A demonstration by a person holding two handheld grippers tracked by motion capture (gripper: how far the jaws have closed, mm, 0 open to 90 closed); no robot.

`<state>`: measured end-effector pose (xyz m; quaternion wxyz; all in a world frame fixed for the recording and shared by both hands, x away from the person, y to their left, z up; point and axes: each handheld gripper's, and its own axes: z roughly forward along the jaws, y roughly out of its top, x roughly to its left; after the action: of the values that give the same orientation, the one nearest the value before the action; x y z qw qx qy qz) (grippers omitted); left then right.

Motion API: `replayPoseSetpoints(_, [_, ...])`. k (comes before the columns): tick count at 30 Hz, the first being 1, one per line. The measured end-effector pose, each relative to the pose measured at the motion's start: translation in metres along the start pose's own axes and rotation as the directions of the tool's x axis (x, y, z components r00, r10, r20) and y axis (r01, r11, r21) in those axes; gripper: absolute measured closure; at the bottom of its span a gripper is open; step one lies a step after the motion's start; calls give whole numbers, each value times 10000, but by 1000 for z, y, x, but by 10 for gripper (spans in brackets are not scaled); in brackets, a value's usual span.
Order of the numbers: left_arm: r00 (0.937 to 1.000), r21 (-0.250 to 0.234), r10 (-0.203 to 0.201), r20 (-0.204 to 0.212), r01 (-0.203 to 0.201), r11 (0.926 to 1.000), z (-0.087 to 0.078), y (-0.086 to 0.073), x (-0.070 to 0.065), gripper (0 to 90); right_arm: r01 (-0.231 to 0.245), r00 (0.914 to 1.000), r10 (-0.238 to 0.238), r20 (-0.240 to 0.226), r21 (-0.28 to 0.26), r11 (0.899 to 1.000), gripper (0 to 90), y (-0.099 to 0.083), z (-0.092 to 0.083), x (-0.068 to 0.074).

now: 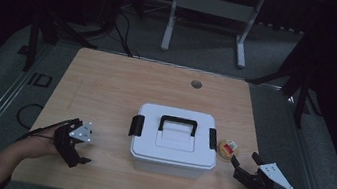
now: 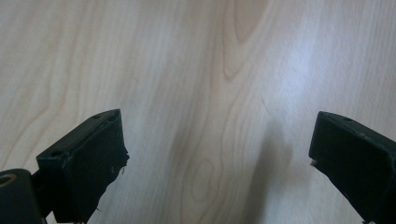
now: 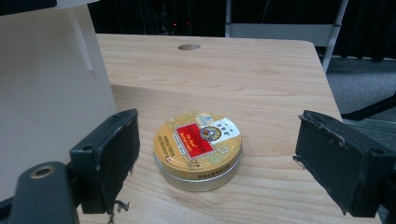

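The right gripper (image 3: 215, 154) was aimed at a round gold tin (image 3: 198, 150) with a red label, its jaws spread wide on either side and touching nothing. This alignment suggested an approach for a side grasp across the tin's rim. In the high view the tin (image 1: 228, 149) lay at centre right of the frame, just beside the right end of a white storage box (image 1: 174, 143), on the wooden table (image 1: 107, 85). The box had a black carry handle (image 1: 178, 123) and black latches at both ends, apparently fastened; the lid was seated.

The left gripper (image 2: 217, 154) pointed down at bare tabletop at lower left of the high view, jaws likewise spread and empty, probably parked clear of the work.

The box contents were hidden. The tin's label text was too small to read. In the right gripper view the box wall (image 3: 46, 93) was cut off at the left edge. The room beyond the table was too dark to resolve.
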<state>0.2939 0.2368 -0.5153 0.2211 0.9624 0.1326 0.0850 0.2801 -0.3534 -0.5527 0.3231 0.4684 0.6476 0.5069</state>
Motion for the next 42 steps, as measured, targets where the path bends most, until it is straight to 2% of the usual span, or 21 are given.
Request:
replayPoseSetpoints(3, [9996, 477, 269, 98, -273, 9985, -2, 5, -1, 34, -13, 10000, 13, 4, -11, 10000, 134, 0, 0, 0])
replayPoseSetpoints(7, [9994, 898, 288, 174, -302, 9955, -4, 9, -3, 35, -9, 10000, 9, -2, -9, 10000, 134, 0, 0, 0])
replayPoseSetpoints(10, [9993, 1385, 256, 266, -291, 9899, -4, 12, -3, 35, -25, 10000, 25, -5, -24, 10000, 134, 0, 0, 0])
replayPoseSetpoints(13, [9992, 2027, 334, 215, -371, 9785, -5, 14, -3, 35, -23, 10000, 23, -1, -13, 10000, 134, 0, 0, 0])
replayPoseSetpoints(15, [9995, 2453, 228, 225, -276, 9691, -5, 15, -3, 35, -21, 10000, 21, 7, 0, 10000, 134, 0, 0, 0])
replayPoseSetpoints(17, [9996, 2727, 125, 259, -191, 9619, -5, 16, -3, 35, -24, 10000, 24, 11, -13, 10000, 134, 0, 0, -1])
replayPoseSetpoints(19, [9996, 2929, 210, 198, -259, 9558, -6, 16, -3, 35, -20, 10000, 20, 24, -9, 10000, 134, 0, 0, -1])
replayPoseSetpoints(22, [9996, 3530, 292, -47, -256, 9353, -6, 18, -1, 35, -18, 10000, 18, 30, 25, 10000, 134, 0, 0, 0])
replayPoseSetpoints(23, [9993, 3611, 358, -127, -288, 9321, -6, 18, -1, 35, -9, 10000, 9, 28, 26, 10000, 134, 0, 0, 0])
replayPoseSetpoints(25, [9994, 3649, 255, -222, -156, 9309, -8, 18, 0, 35, -21, 10000, 21, 26, 13, 10000, 134, 0, 0, 0])
replayPoseSetpoints(27, [9995, 3685, -303, -80, 311, 9291, -9, 18, 1, 35, -22, 10000, 22, 17, 10, 10000, 134, 0, 0, 0])
replayPoseSetpoints(31, [9955, 4063, -924, -224, 935, 9090, -11, 20, 2, 34, 5, 10000, -5, 25, 35, 10000, 134, 0, 0, 0])
replayPoseSetpoints(32, [9933, 4268, -1136, -206, 1115, 8974, -11, 21, 4, 36, 3, 10000, -3, 26, 35, 10000, 134, 0, 0, 0])
replayPoseSetpoints(33, [9920, 4407, -1259, -101, 1174, 8900, -12, 22, 4, 39, -16, 10000, 16, 9, 29, 10000, 134, 0, 0, 0])
replayPoseSetpoints(34, [9922, 4469, -1243, 1, 1112, 8876, -12, 23, 3, 39, -6, 10000, 6, 12, 34, 10000, 134, 0, 0, 0])
replayPoseSetpoints(35, [9919, 4607, -1268, 52, 1102, 8807, -11, 24, 3, 40, 7, 10000, -7, 27, 39, 10000, 134, 0, 0, 0])
replayPoseSetpoints(36, [9912, 4807, -1319, 62, 1127, 8696, -11, 25, 2, 39, 8, 10000, -8, 17, 44, 10000, 134, 0, 0, 0])
replayPoseSetpoints(38, [9938, 5201, -1105, 146, 868, 8497, -9, 27, 0, 41, 15, 10000, -15, 17, 51, 10000, 134, 0, 0, 0])
replayPoseSetpoints(41, [9933, 5295, -1076, 429, 687, 8455, -9, 28, -1, 73, 13, 10000, -13, 8, 54, 10000, 134, 0, 0, 0])
replayPoseSetpoints(42, [9928, 5361, -1090, 488, 661, 8416, -9, 28, -1, 73, 11, 10000, -11, 0, 52, 10000, 134, 0, 0, 0])
